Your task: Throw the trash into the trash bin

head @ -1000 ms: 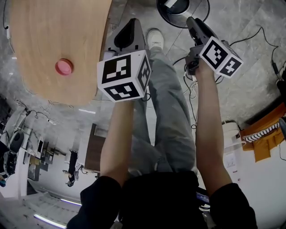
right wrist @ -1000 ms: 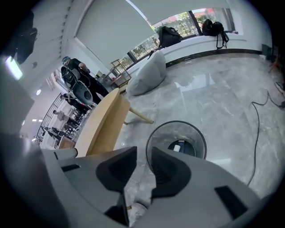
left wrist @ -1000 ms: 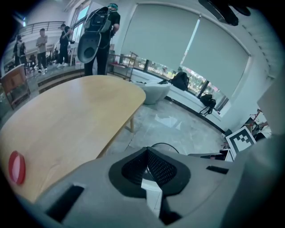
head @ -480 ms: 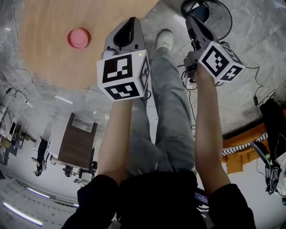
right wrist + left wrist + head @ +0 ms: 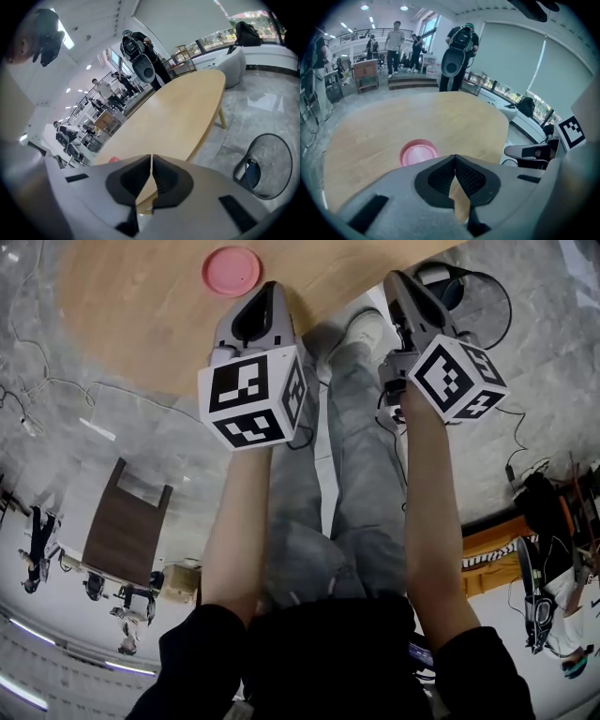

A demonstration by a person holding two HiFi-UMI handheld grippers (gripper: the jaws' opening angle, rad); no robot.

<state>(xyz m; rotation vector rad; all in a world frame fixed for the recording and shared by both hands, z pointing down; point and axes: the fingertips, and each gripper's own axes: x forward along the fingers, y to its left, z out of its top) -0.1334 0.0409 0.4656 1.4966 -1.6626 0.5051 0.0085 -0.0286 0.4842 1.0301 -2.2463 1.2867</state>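
Observation:
A pink round disc (image 5: 232, 270) lies on the oval wooden table (image 5: 141, 324); it also shows in the left gripper view as the disc (image 5: 419, 152). My left gripper (image 5: 272, 285) hangs over the table's near edge, just right of the disc, its jaws shut with nothing between them (image 5: 454, 158). My right gripper (image 5: 394, 277) is off the table over the floor, jaws shut and empty (image 5: 151, 157). A black wire bin (image 5: 473, 296) stands on the floor right of it, seen too as the bin (image 5: 269, 166).
The person's legs and white shoe (image 5: 361, 329) are between the grippers. Cables (image 5: 525, 465) trail over the marble floor. People (image 5: 396, 42) stand beyond the table's far end. A white sofa (image 5: 234, 61) sits by the windows.
The head view has swung, so the pink disc has slid from the left to the upper middle. Both grippers now sit nearer the table's edge, and the wire bin shows beside the right one.

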